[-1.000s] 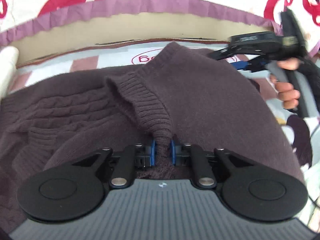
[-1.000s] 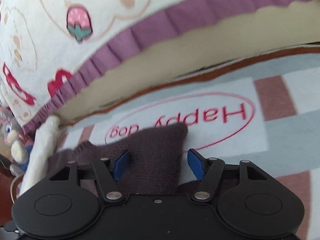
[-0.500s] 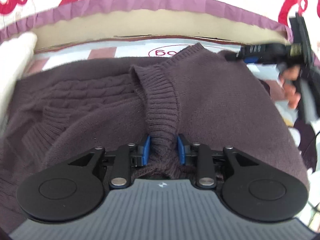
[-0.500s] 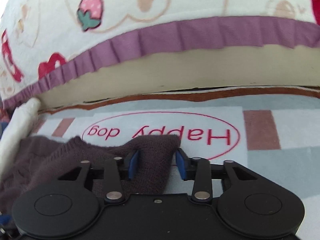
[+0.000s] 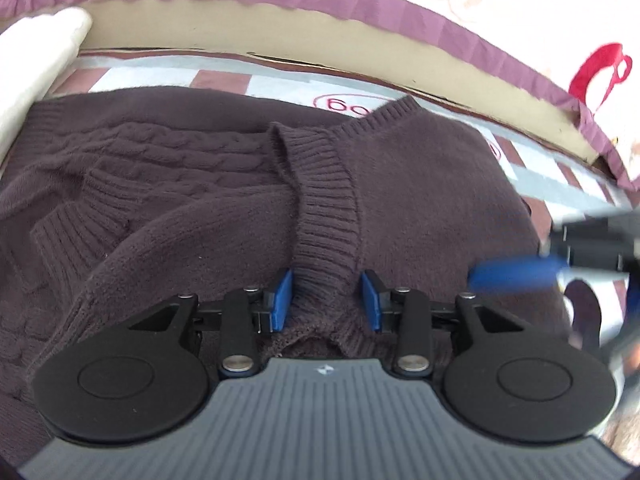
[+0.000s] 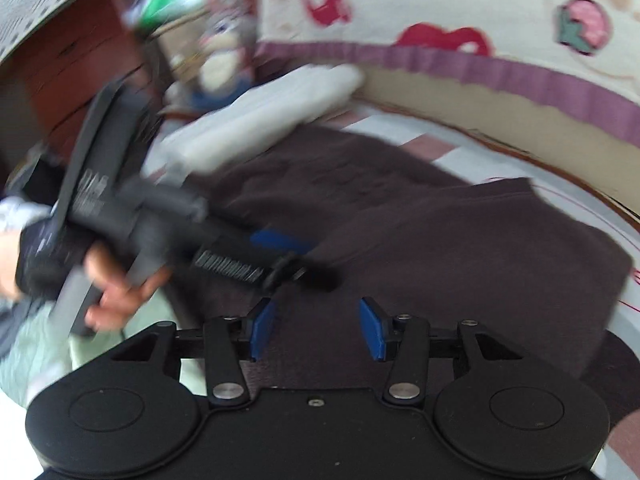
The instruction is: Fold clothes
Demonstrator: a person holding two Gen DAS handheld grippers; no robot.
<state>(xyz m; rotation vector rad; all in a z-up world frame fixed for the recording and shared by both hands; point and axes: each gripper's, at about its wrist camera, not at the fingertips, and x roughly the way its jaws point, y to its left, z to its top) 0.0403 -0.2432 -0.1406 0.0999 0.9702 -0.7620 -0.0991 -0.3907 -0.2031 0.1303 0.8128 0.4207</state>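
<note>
In the left wrist view we see our left gripper (image 5: 326,298), jaws parted around the ribbed hem of the dark brown cable-knit sweater (image 5: 420,184), which lies on a checked grey, white and brown printed mat (image 5: 224,78) beside a purple-frilled cream quilt (image 5: 400,8). In the right wrist view our right gripper (image 6: 318,328) hovers above the sweater, jaws wide and empty, with a white rolled cloth (image 6: 264,116) and a reddish wooden cabinet (image 6: 76,60) beyond.

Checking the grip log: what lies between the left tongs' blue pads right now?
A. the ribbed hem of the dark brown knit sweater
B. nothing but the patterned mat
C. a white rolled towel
A: the dark brown knit sweater's ribbed hem runs between the open left tongs.
</note>
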